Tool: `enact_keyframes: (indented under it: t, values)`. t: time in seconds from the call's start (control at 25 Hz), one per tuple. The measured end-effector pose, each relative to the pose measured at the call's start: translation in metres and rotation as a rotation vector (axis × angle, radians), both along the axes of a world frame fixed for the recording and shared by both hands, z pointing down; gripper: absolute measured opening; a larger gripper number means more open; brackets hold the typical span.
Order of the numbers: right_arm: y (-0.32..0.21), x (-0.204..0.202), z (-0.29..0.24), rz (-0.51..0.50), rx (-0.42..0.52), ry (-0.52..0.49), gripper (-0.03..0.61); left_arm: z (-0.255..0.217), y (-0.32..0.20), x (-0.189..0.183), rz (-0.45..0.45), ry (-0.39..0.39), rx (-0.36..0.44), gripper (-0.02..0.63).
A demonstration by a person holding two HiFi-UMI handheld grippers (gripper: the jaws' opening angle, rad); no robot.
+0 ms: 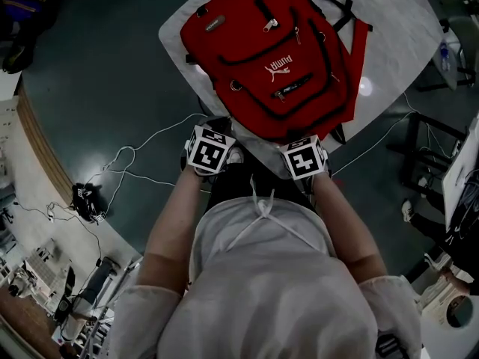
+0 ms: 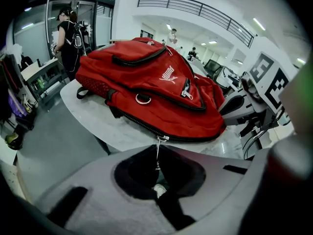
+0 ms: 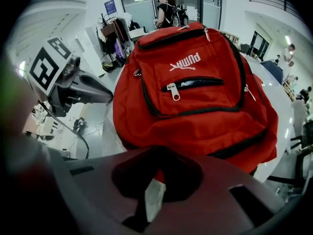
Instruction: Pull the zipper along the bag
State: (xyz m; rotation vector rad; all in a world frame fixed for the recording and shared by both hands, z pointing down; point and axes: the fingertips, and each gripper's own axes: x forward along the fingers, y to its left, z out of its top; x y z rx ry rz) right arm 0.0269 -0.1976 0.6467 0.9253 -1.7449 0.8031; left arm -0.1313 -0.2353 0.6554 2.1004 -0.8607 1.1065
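A red backpack (image 1: 277, 51) lies flat on a white table (image 1: 404, 28), front side up, with black zippers. Both grippers are at its near edge. In the left gripper view the backpack (image 2: 156, 87) fills the middle. The slider of its outer zipper (image 2: 162, 138) sits at the near rim, and its thin metal pull (image 2: 157, 155) runs down between my left gripper's (image 2: 157, 151) shut jaws. My right gripper (image 3: 159, 153) is shut on the backpack's (image 3: 195, 97) near edge, with red fabric showing between the jaws. From above, the left gripper (image 1: 222, 126) and right gripper (image 1: 301, 139) stand side by side.
The table's edge (image 2: 102, 126) runs just under the bag. White cables (image 1: 135, 163) trail over the dark floor at left. Desks and chairs (image 1: 434, 163) stand at right. A person (image 2: 68, 33) with a backpack stands far behind the table.
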Motion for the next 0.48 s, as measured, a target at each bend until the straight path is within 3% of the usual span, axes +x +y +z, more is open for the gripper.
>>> enact_keyframes:
  t: [0.32, 0.48]
  values:
    - [0.006, 0.007, 0.004, 0.041, -0.104, -0.018, 0.026, -0.002, -0.019, -0.011, -0.034, -0.012, 0.026, 0.025]
    - [0.001, 0.003, 0.002, 0.046, -0.098, -0.035, 0.026, -0.004, -0.035, -0.021, -0.032, -0.043, 0.056, 0.025]
